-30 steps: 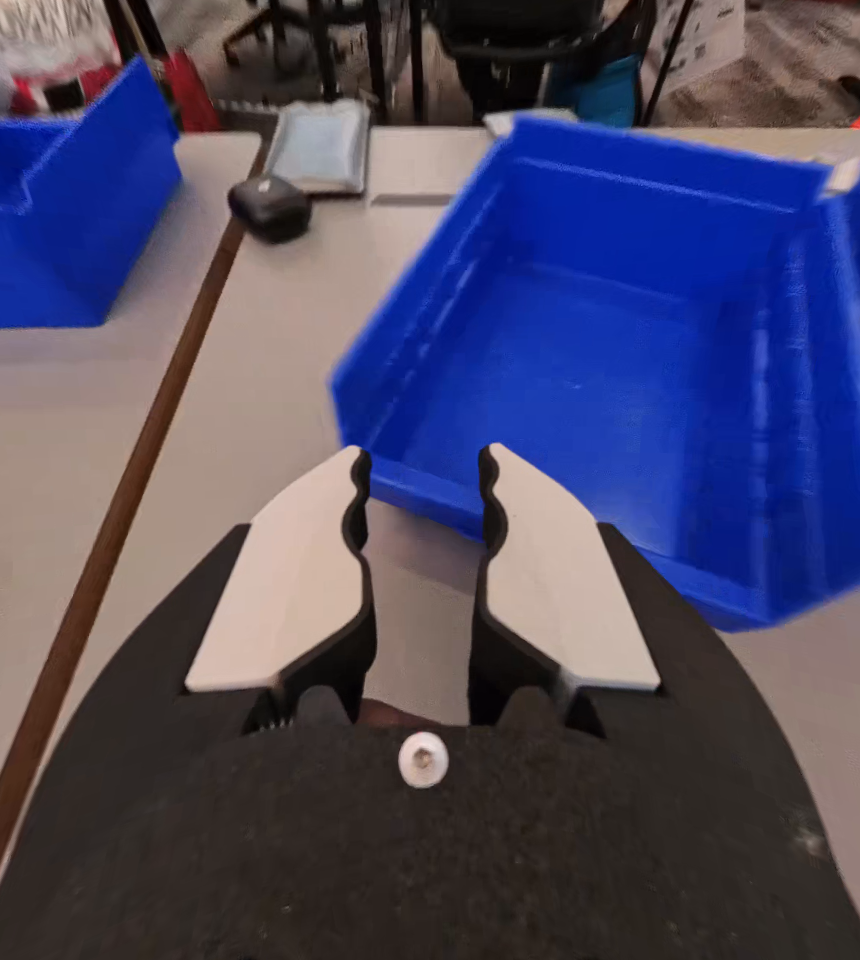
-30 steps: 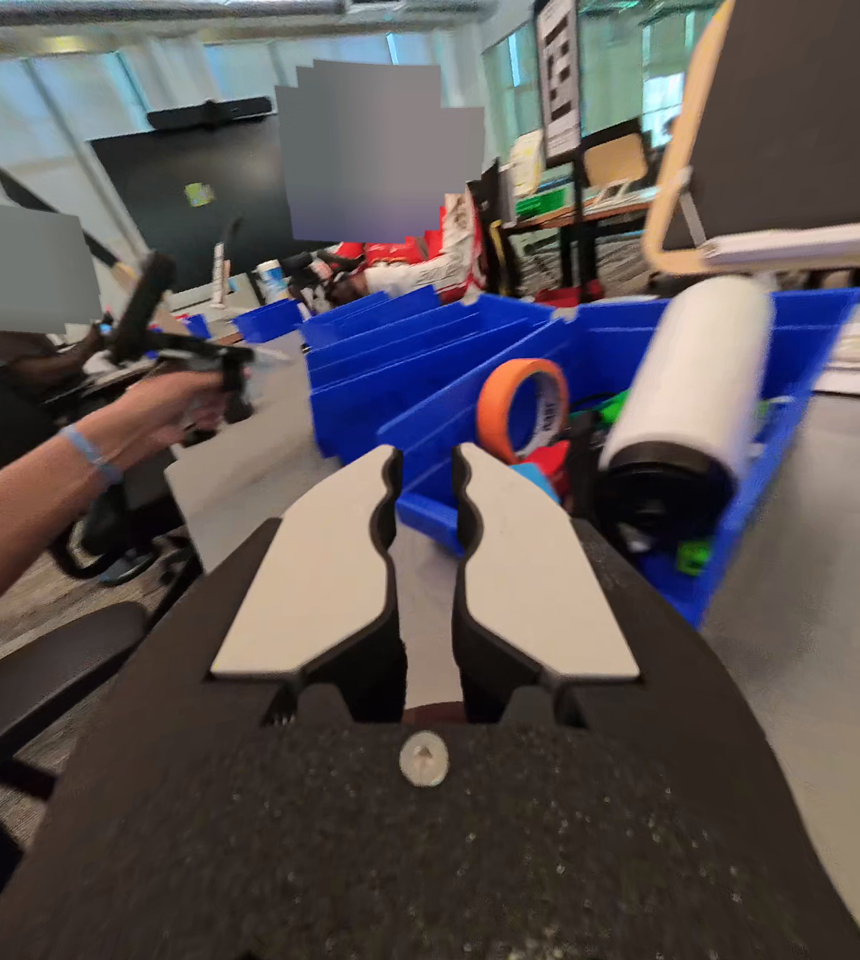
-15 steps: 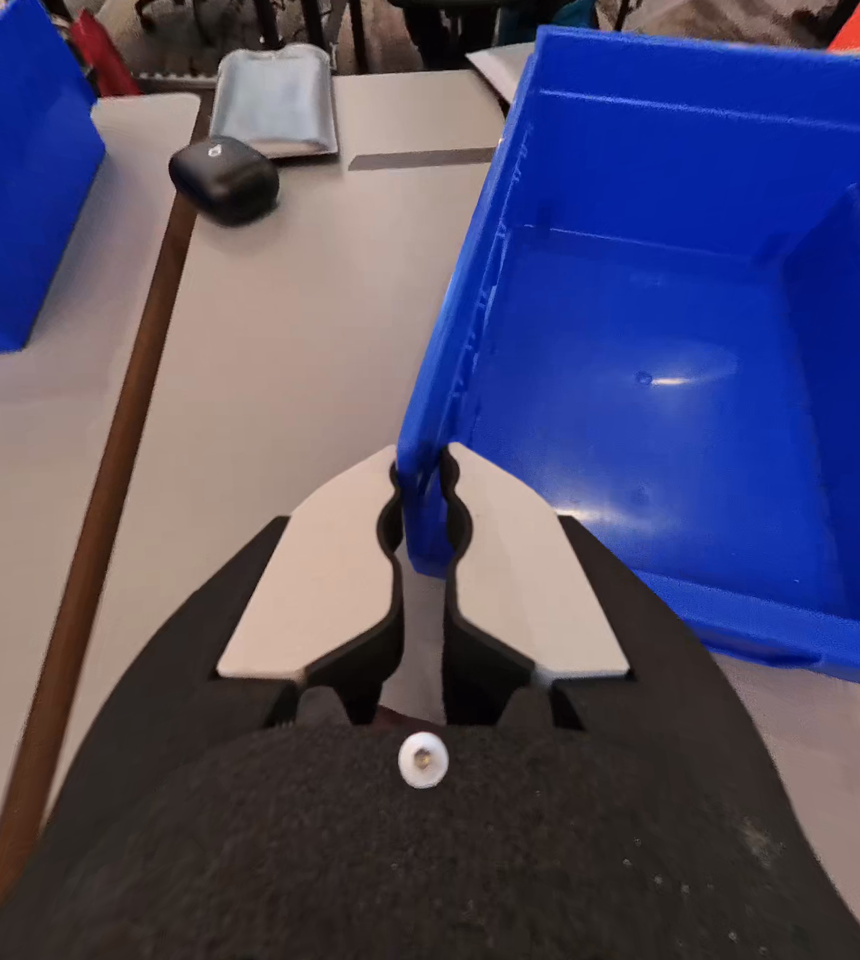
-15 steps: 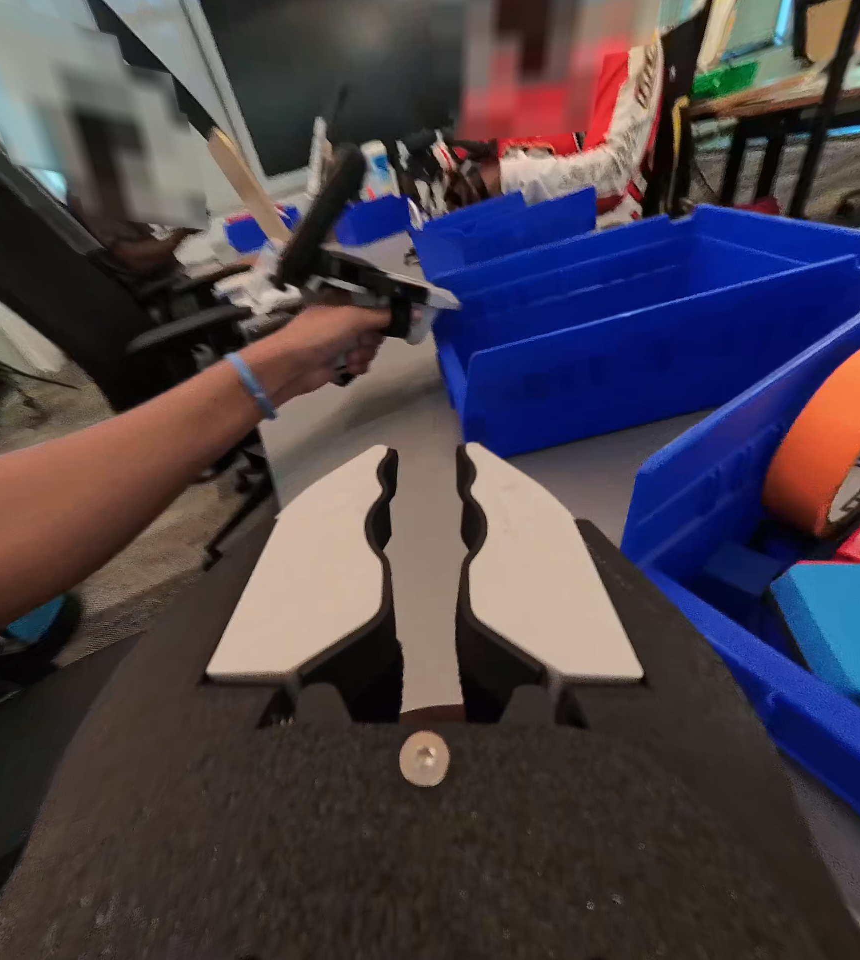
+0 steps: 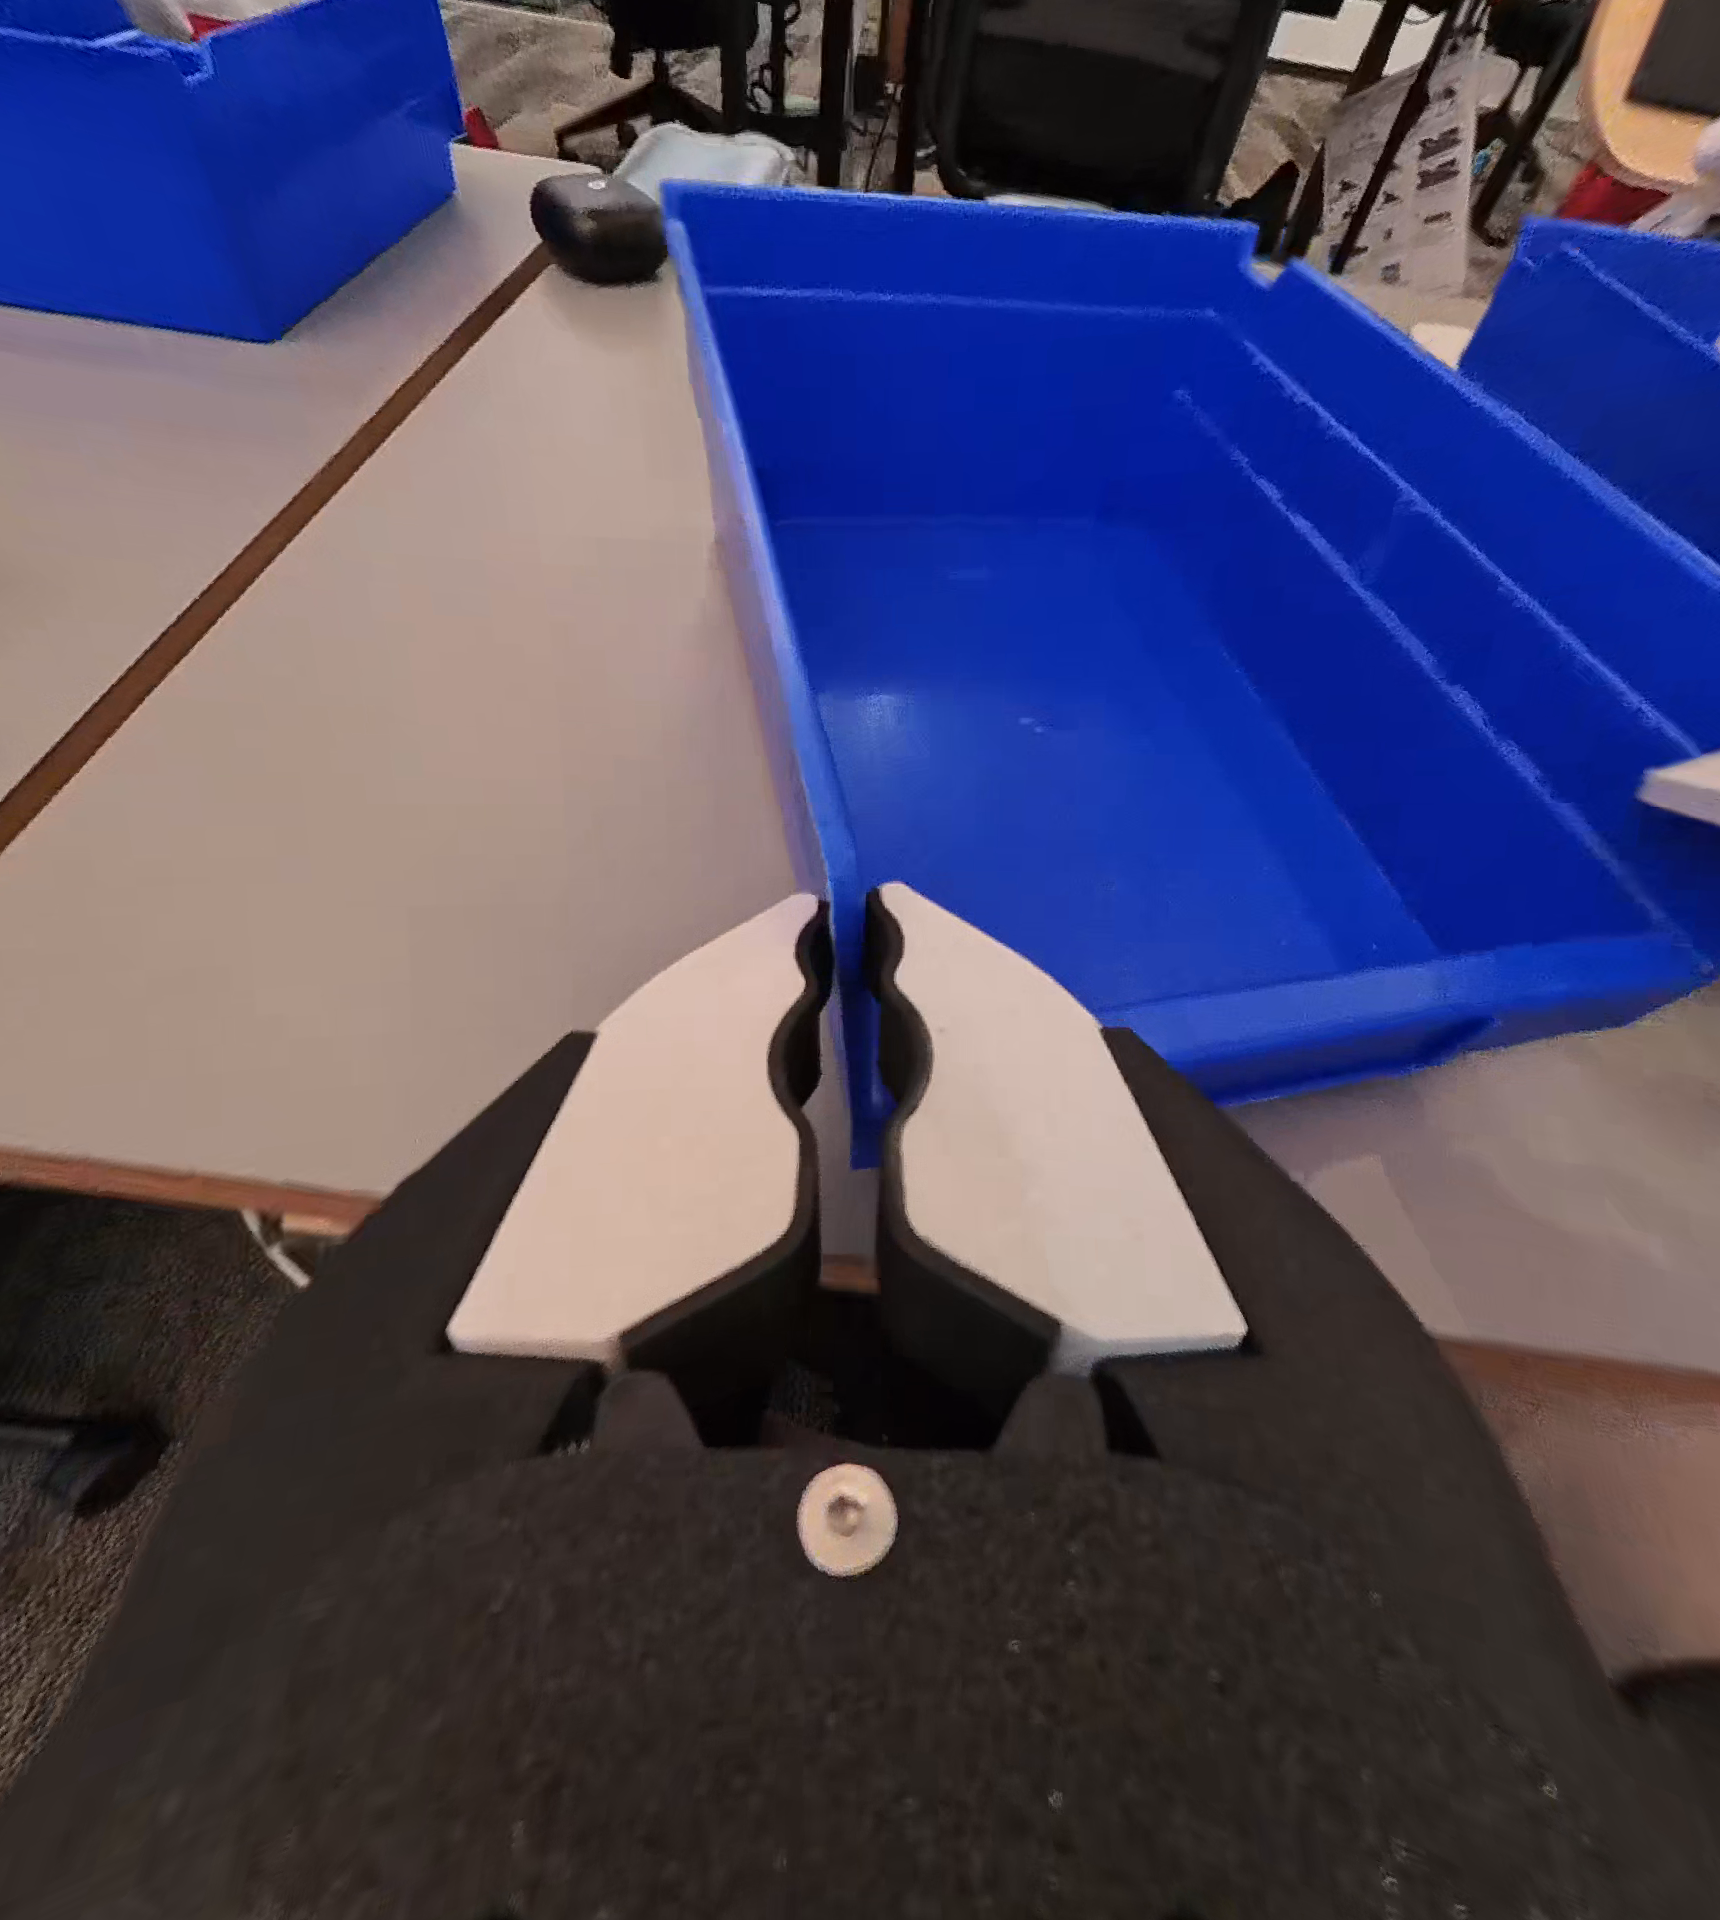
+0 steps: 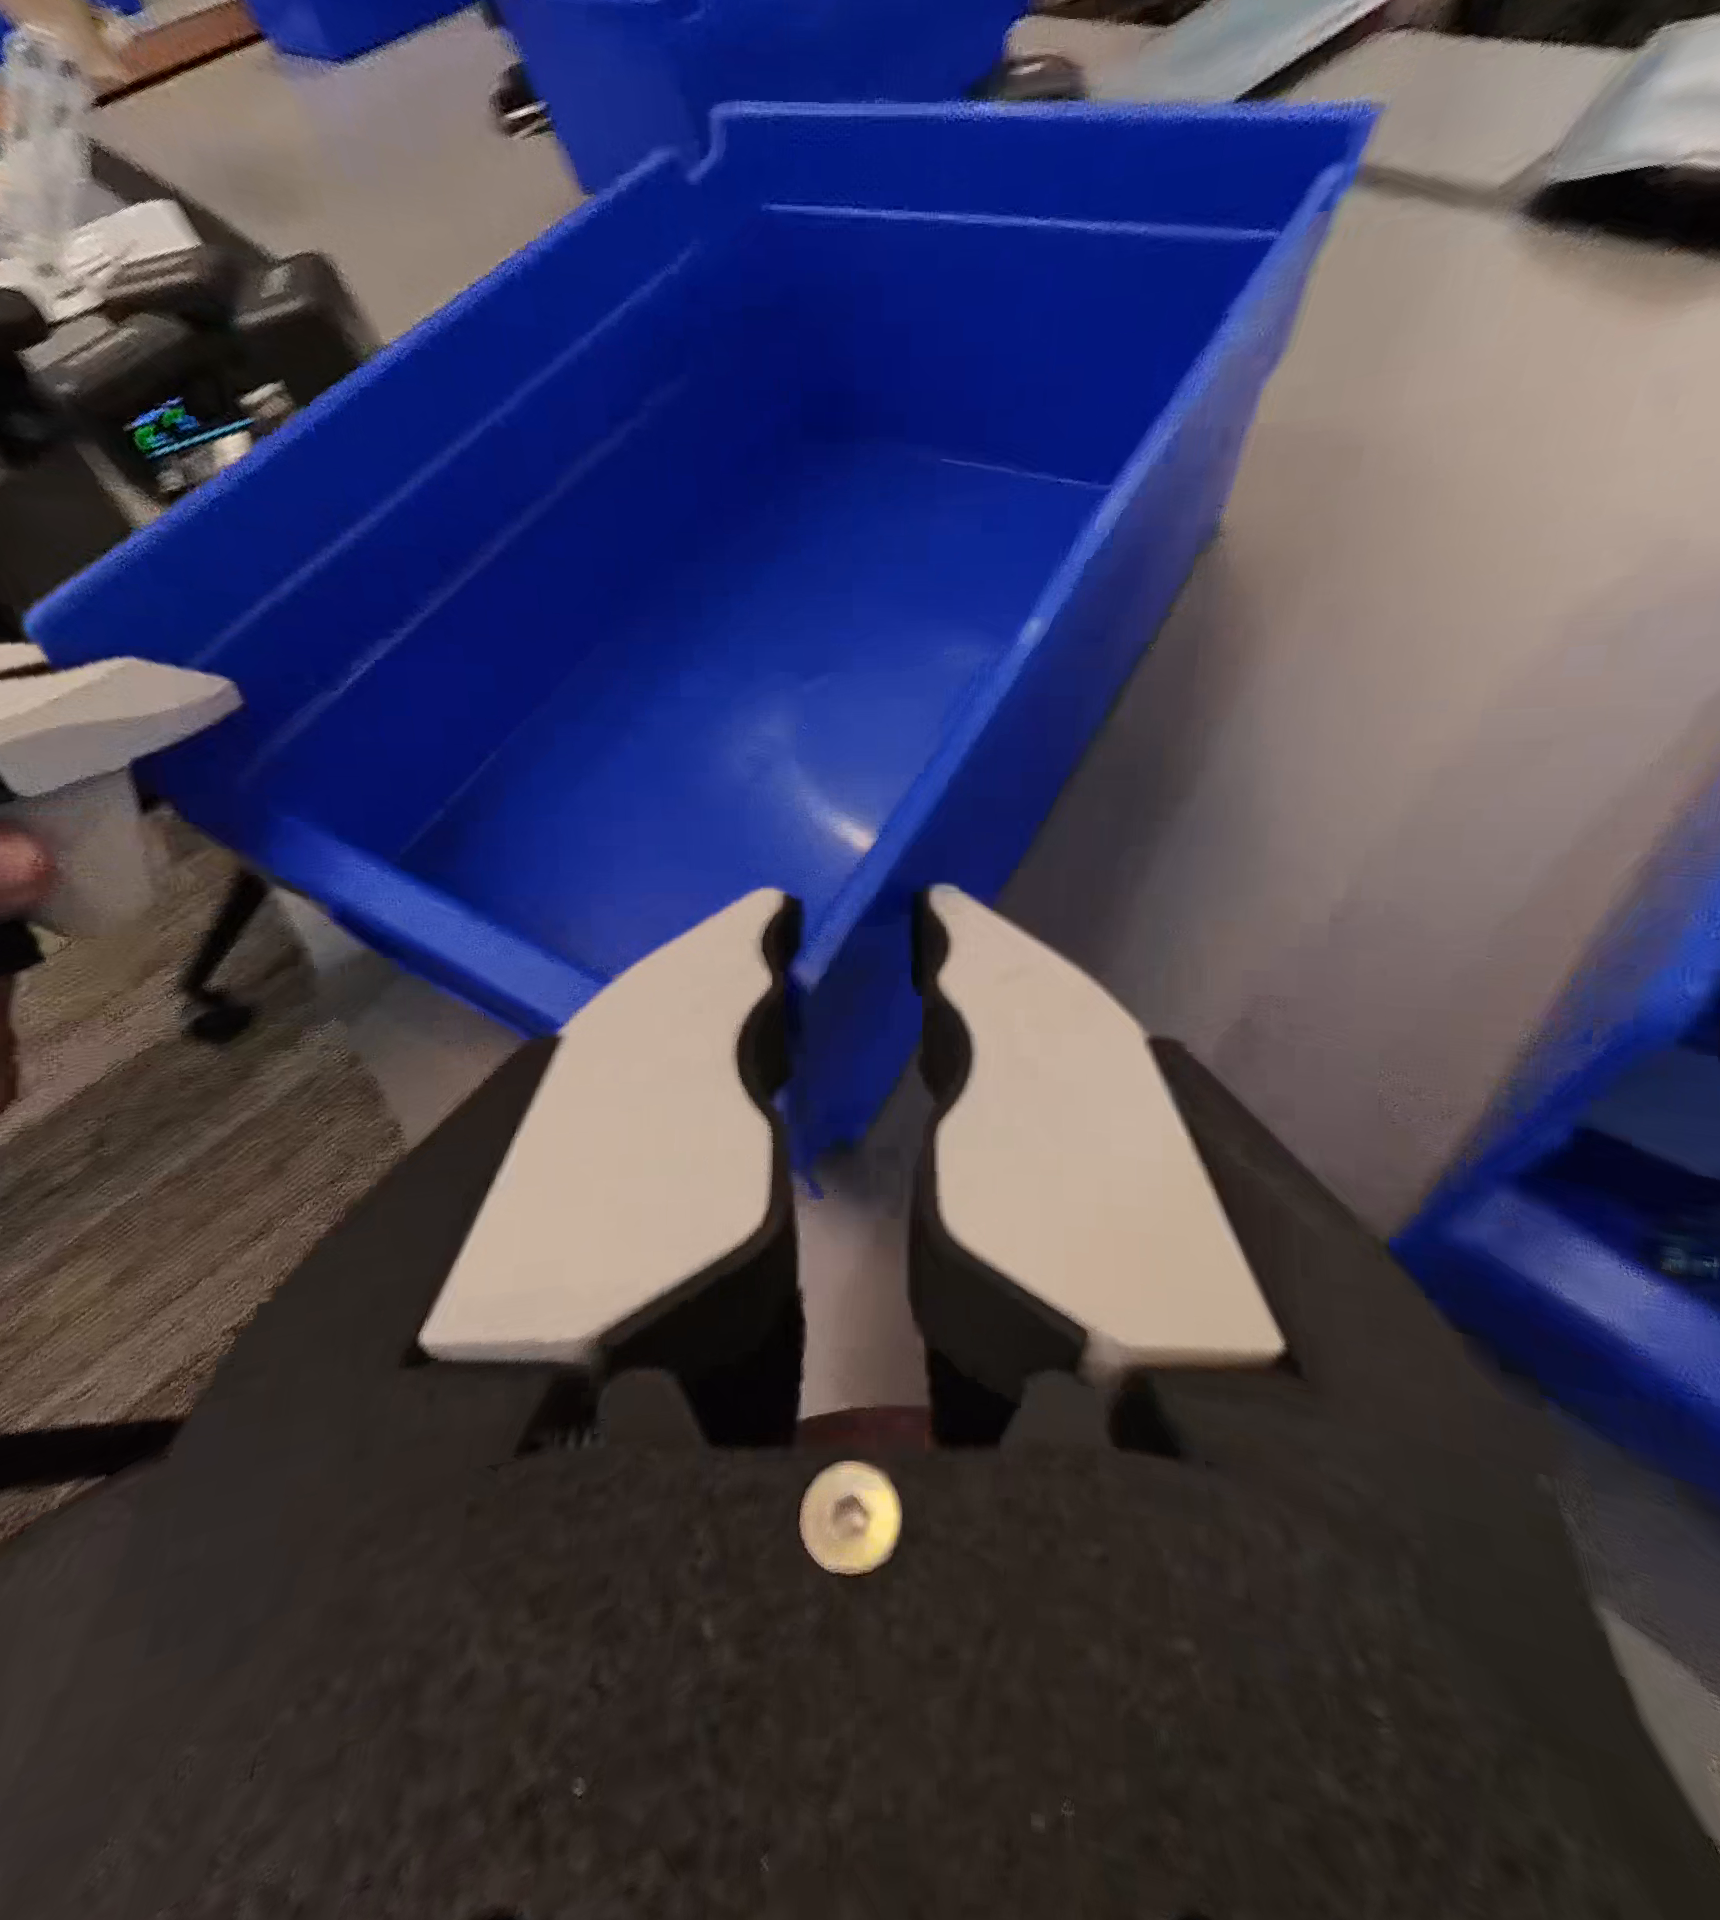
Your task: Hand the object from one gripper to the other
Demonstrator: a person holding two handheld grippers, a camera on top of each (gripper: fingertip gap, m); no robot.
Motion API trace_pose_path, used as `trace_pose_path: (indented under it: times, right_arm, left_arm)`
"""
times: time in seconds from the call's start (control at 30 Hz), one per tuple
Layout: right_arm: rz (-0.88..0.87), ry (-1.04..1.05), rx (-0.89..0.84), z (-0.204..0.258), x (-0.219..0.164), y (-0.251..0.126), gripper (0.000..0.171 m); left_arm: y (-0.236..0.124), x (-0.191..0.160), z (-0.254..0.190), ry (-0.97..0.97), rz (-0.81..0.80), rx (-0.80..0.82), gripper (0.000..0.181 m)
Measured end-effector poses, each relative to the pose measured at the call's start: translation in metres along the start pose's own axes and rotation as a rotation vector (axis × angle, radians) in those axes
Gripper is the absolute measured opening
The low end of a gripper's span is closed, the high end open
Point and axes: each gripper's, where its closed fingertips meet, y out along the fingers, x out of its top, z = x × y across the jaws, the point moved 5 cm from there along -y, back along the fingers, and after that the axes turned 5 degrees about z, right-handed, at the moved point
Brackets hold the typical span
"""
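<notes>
Empty blue bin [image 6: 731, 582] is straddled at near right corner wall by right gripper [image 6: 851, 925]; left pad is seen touching wall, gap is left at right pad. Bin's left rim is met by left gripper [image 6: 77, 707]. Grey table [image 6: 1458, 623] is seen right of bin. Second blue bin [image 6: 1614, 1299], filled, is placed farther right.

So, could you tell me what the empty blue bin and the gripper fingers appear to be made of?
The empty blue bin looks like moulded plastic, semi-glossy: its floor throws soft highlights and its thin walls carry moulded ribs. The left gripper has fingers with a flat, matte pale-grey face over black inner edges, probably plastic or rubber; the look leaves that open.
</notes>
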Motion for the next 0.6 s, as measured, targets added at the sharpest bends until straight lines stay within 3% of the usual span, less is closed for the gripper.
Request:
trace_pose_path:
  times: [0.13, 0.23, 0.43, 0.6]
  right_arm:
    - [0.003, -0.074, -0.106, 0.007, -0.001, -0.007, 0.01]
    - [-0.058, -0.135, -0.178, 0.009, 0.013, -0.025, 0.006]
    - [-0.171, -0.076, -0.17, -0.006, 0.05, -0.079, 0.005]
    - [-0.372, -0.079, -0.293, -0.046, 0.093, -0.166, 0.005]
  left_arm:
    - [-0.027, -0.008, -0.01, 0.017, -0.018, 0.087, 0.005]
    - [-0.048, 0.006, -0.025, 0.065, -0.101, 0.148, 0.005]
    - [-0.09, 0.067, -0.072, 0.185, -0.289, 0.201, 0.005]
    - [-0.1, 0.135, -0.138, 0.269, -0.441, 0.094, 0.006]
